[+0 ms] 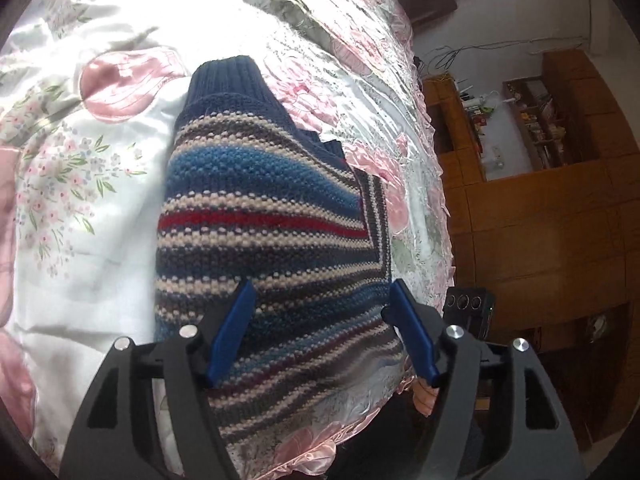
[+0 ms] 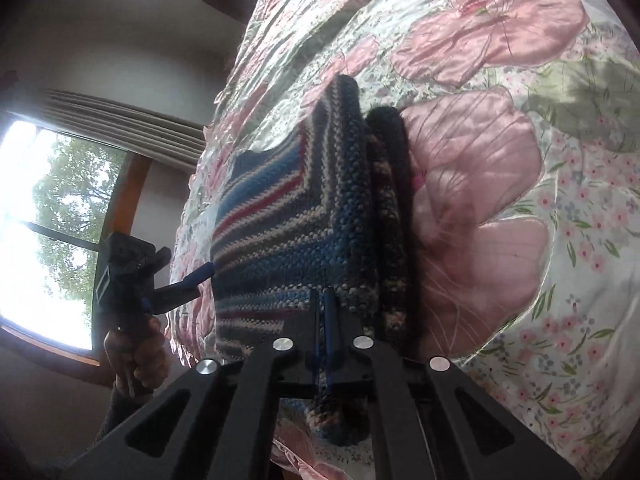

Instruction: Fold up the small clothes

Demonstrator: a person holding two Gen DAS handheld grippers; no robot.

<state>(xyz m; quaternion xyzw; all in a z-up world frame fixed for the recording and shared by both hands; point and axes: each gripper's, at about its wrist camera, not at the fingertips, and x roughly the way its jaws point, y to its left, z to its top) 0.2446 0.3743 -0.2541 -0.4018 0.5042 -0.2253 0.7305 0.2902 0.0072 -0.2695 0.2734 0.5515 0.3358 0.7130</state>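
Striped knit sweater (image 1: pixel 272 216) lying partly folded on a floral satin bedspread (image 1: pixel 80 152), close to the bed's near edge — navy ribbed cuff pointing up the bed, one side already doubled over into a thick stacked roll along the right edge in the right wrist view. Left gripper (image 1: pixel 320 312) poised just above the near hem with blue fingers (image 1: pixel 234 332) spread wide and nothing between them. Right gripper (image 2: pixel 322 300) down at the folded edge with its two blue fingers pressed almost together, apparently pinching a layer of the knit, though the fabric between the pads too dark to confirm. Also visible from the right wrist: the left tool gripped in a hand (image 2: pixel 136 356), its finger tip touching or just beside the sweater's left edge, against a bright window (image 2: pixel 48 220). Judged as mid-fold, with a fold still to make. For a clean result: best to bring the open left fingers down onto the near hem and take every layer at once, matching the right pinch in height; then to lift both corners together, only enough to clear the bedspread, and carry them level toward the cuff — stripes kept parallel, edges aligned. Slippery satin and bulky knit likely to let the stack slide or spring open, so slow release and a light press along the crease advisable.
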